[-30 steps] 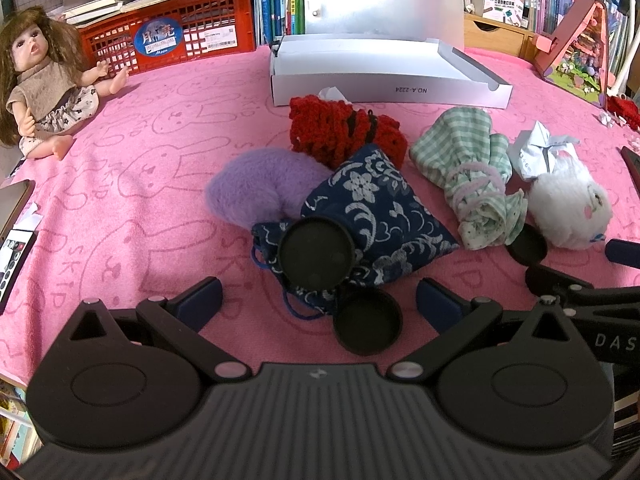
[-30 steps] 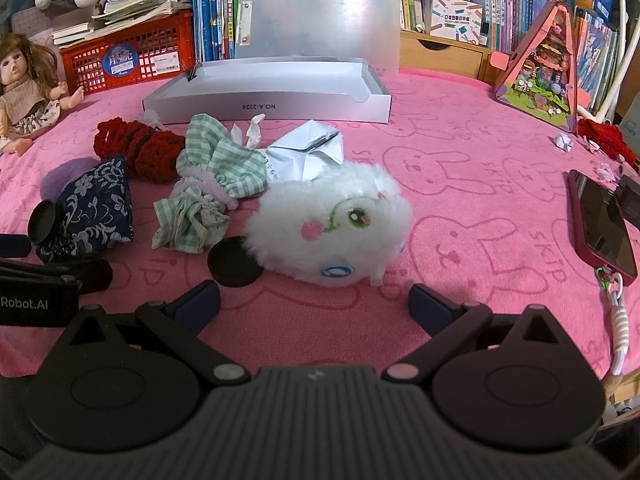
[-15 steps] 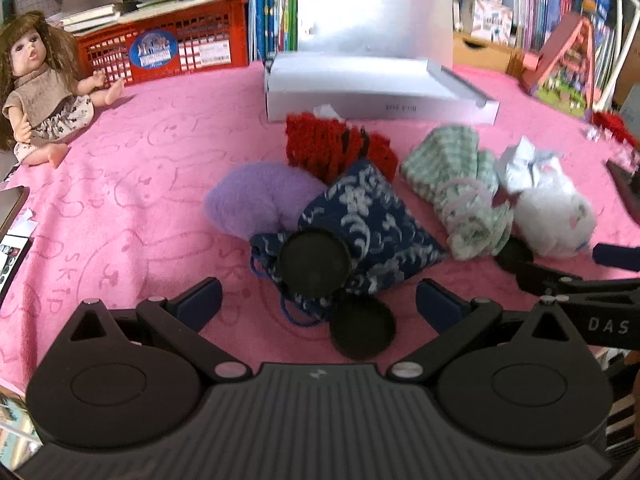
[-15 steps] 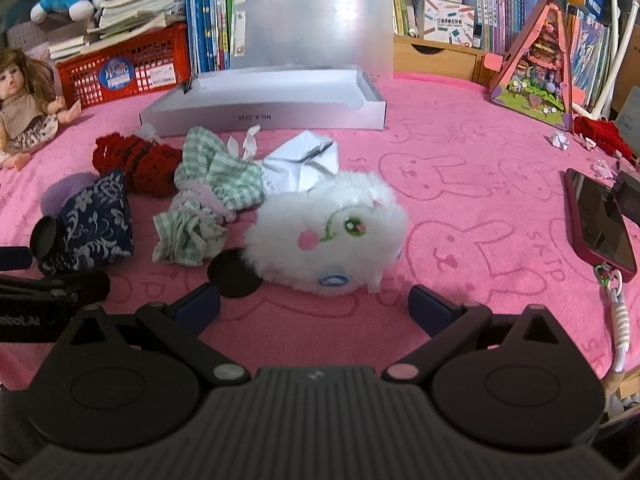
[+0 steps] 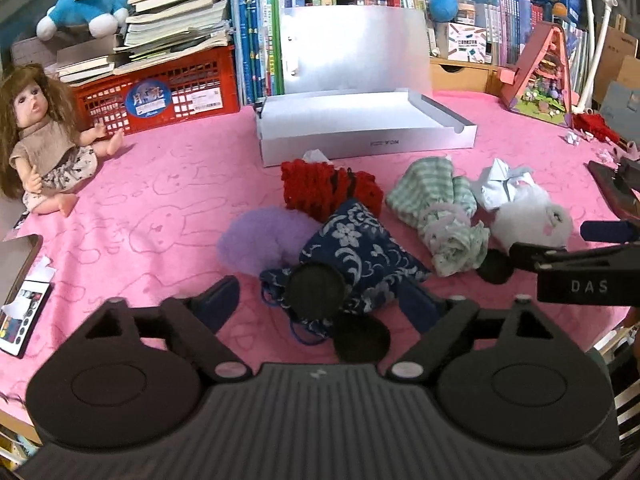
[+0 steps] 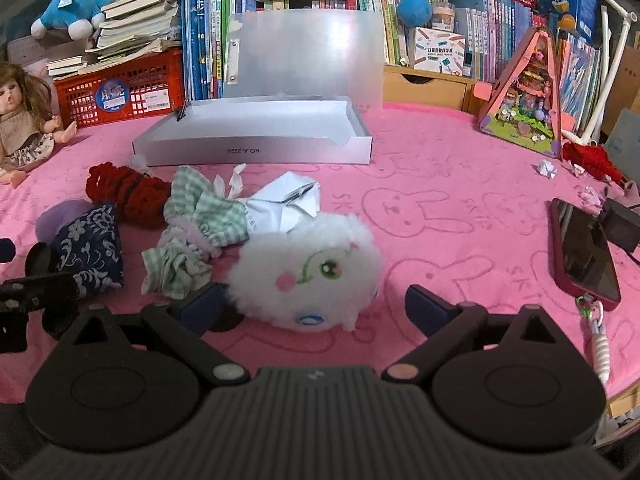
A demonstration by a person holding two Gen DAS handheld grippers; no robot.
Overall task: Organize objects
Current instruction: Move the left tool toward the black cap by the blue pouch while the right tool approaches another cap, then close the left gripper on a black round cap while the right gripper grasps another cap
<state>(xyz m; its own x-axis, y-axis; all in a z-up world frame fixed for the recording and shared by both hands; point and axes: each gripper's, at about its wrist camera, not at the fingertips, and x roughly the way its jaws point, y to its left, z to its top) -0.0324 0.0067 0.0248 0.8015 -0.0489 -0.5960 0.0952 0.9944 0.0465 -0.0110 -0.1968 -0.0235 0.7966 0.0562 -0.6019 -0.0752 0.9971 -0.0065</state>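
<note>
Left gripper (image 5: 316, 300) jaws have just been closing, now mid-width around the blue floral pouch (image 5: 360, 256), whether pads touch cannot tell. Right gripper (image 6: 308, 304) jaws have just been closing a little, still wide, white fluffy plush (image 6: 308, 272) between the fingers, left pad at its fur, right pad apart. Both lie on pink rabbit blanket (image 5: 168, 200), in front of the open white box (image 5: 360, 124).

Navy floral pouch (image 5: 360, 248); green gingham cloth (image 5: 440, 208); red knit (image 5: 324, 188); pink bunny-print cover (image 5: 168, 200).
</note>
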